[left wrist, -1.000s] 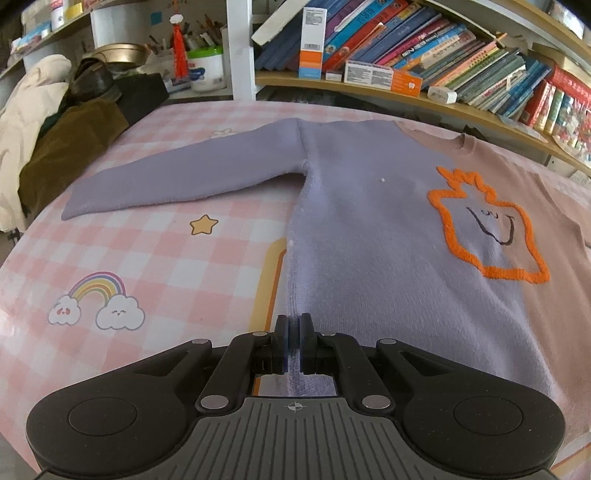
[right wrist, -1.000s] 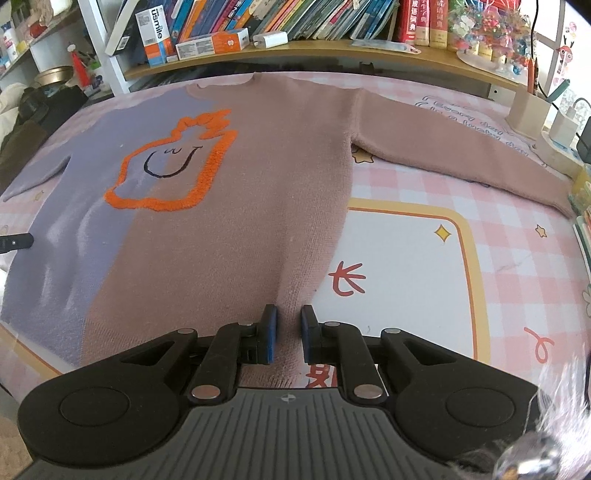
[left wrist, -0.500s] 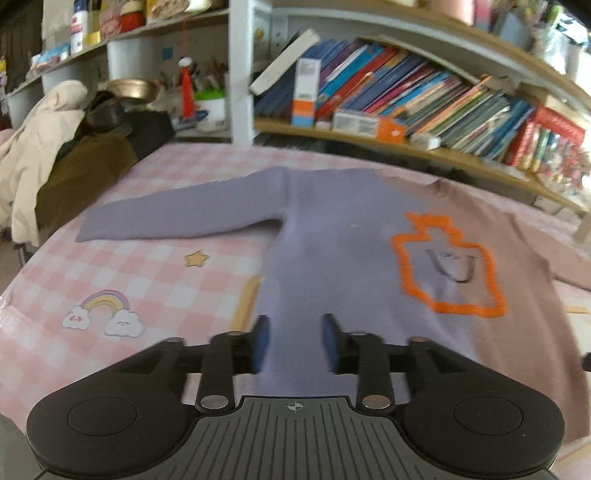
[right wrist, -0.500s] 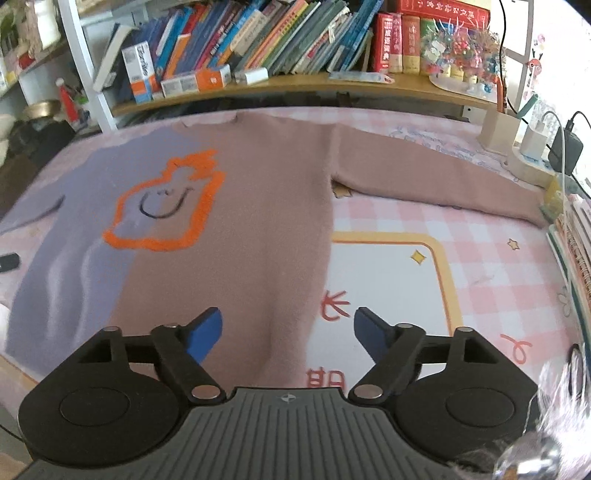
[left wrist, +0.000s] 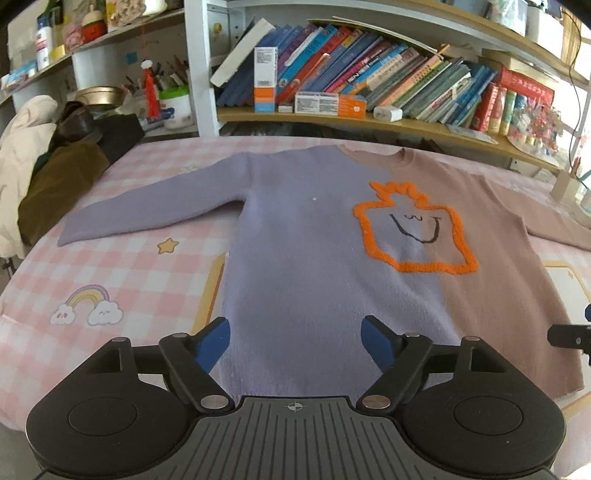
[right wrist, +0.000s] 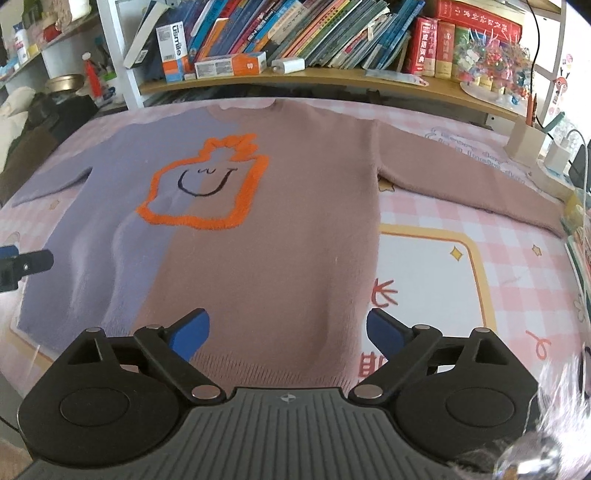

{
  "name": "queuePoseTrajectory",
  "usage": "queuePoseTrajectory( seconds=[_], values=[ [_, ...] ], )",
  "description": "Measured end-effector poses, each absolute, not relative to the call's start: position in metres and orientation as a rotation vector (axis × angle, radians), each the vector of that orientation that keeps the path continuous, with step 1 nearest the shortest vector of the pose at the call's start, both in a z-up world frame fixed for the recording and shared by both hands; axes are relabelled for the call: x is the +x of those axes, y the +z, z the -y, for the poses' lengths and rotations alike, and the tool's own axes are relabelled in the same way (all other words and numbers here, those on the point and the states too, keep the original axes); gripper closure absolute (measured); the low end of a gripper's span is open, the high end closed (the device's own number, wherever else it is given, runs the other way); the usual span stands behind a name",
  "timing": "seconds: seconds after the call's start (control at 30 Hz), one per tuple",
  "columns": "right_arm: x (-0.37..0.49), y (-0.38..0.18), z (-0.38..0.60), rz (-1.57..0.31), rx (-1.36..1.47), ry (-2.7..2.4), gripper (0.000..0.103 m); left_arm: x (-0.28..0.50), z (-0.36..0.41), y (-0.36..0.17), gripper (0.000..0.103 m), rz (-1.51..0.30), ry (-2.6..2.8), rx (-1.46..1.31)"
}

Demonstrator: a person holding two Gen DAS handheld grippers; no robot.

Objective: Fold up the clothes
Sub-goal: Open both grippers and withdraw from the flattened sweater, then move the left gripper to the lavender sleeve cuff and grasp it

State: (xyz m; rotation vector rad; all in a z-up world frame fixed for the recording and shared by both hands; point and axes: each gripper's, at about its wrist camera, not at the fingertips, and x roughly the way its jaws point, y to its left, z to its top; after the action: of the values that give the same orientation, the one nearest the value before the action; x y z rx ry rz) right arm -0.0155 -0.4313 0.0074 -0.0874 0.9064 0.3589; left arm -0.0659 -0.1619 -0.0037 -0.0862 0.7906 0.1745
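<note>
Hovering: left claw (left wrist: pixel 295 345) and right claw (right wrist: pixel 287 332), both spread apart, nothing gripped, low centre of each view.
Sweater (left wrist: pixel 332 258): flat on the pink checked bench (left wrist: pixel 110 266), filling mid-frame, sleeves out.
Best move: probably pinch a sleeve cuff, fold inward, keep the hem square.
Clutter: coats (left wrist: pixel 40 177) at left edge; bookshelf (right wrist: pixel 295 74) across the top.

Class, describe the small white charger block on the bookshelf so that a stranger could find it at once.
Start at the long wooden shelf behind the table, under the leaning books. The white charger block lies on its front edge, just right of the orange-and-white carton. It is the only plain white, unprinted thing there.
</note>
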Motion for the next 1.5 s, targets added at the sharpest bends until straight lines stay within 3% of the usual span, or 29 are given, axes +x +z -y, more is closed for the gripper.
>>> queuePoseTrajectory(
  seconds=[0.3,0.73,1.07,1.1,1.27,1.37,1.5],
  values=[
    [-0.03,0.008,0.399,-0.938,-0.025,0.205,0.003,-0.056,0.132,-0.011,0.018,-0.802,-0.006,-0.006],
    [-0.064,0.017,0.274,-0.91,-0.119,0.124,0.0,-0.051,0.014,-0.022,0.017,-0.789,-0.066,-0.077],
    [-0.071,0.017,0.227,-0.913,-0.11,0.105,0.0,-0.054,-0.101,-0.035,0.019,-0.749,0.203,-0.223],
    [-0.072,0.017,0.224,-0.912,-0.113,0.102,0.0,-0.054,-0.114,-0.038,0.02,-0.743,0.228,-0.255],
    [-0.07,0.021,0.215,-0.912,-0.135,0.078,0.0,-0.046,-0.161,-0.051,0.053,-0.729,0.299,-0.434],
    [-0.071,0.025,0.214,-0.9,-0.15,0.048,0.0,-0.038,-0.178,-0.057,0.06,-0.699,0.315,-0.511],
    [-0.073,0.029,0.217,-0.886,-0.158,0.006,0.0,-0.023,-0.188,-0.06,0.061,-0.675,0.316,-0.561]
  ],
)
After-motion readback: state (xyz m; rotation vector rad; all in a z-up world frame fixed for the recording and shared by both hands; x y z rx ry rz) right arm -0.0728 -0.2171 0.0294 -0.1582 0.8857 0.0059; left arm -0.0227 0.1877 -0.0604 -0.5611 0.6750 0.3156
